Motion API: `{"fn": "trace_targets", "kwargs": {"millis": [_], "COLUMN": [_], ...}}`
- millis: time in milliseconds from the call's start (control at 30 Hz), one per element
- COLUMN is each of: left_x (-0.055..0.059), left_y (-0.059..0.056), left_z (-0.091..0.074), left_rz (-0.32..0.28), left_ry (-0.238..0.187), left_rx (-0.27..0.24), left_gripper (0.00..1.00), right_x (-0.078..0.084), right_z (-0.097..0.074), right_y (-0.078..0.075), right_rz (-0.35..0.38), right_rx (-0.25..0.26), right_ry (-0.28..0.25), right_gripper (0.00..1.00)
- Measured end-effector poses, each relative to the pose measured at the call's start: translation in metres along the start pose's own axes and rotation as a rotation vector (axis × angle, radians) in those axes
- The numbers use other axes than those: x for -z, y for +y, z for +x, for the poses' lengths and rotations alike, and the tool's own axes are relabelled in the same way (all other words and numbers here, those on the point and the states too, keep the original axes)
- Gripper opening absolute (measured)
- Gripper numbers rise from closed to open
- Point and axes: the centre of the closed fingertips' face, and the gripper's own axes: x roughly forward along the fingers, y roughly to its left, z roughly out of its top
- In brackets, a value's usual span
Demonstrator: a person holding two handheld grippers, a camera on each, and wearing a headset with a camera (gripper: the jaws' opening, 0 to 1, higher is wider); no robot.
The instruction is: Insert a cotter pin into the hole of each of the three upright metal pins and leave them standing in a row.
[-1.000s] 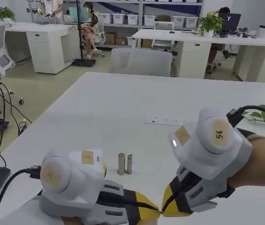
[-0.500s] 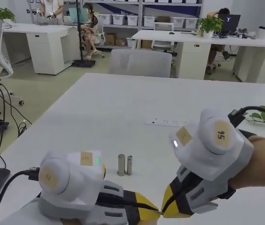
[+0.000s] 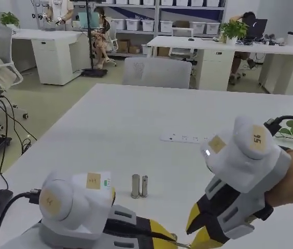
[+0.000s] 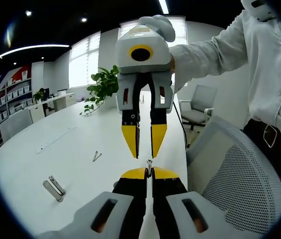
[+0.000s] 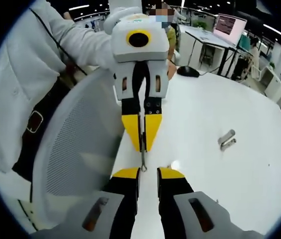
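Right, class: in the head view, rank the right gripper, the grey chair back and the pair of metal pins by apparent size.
1. right gripper, inflated by nearness to the camera
2. grey chair back
3. metal pins

We read "56" on the round tan sticker [image 3: 256, 139] atop the right tool [image 3: 197, 234]; the mark on the left tool [image 3: 170, 237] stays illegible.

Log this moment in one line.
left gripper: shut on cotter pin | right gripper: open | metal pins: two upright, side by side
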Motion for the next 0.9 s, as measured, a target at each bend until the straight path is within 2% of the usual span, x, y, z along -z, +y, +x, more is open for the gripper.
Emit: {"fn": "trace_targets", "kwargs": {"millis": [67, 267, 433, 500, 767, 900], "left_x": [0.000, -0.004, -0.006, -0.006, -0.011, -0.012], "left_y": [-0.001, -0.007, -0.011, -0.013, -0.022, -0.024], "left_z": [0.000, -0.001, -0.002, -0.002, -0.002, -0.003], "left_rz": [0.002, 0.013, 0.021, 0.027, 0.052, 0.062], "left_ry": [0.000, -0.010, -0.017, -0.016, -0.027, -0.028], "left_rx": [0.004, 0.034, 0.054, 0.065, 0.104, 0.112], "left_gripper": [0.00, 0.00, 0.00, 0.00, 0.00, 0.00], "right_x": [0.001, 0.002, 0.005, 0.004, -0.002, -0.002], "right_z": [0.000, 0.005, 0.008, 0.007, 0.005, 0.004], "right_y": [0.006, 0.012, 0.016, 0.024, 0.029, 0.040], "right_rz": [0.017, 0.017, 0.049, 0.070, 0.117, 0.144], "right_rx": [-0.047, -0.125, -0.198, -0.262, -0.350, -0.431], "right_ry": [-0.008, -0.022, -0.035, -0.051, -0.092, -0.088], "right_gripper": [0.15, 0.15, 0.14, 0.14, 0.13, 0.13]}}
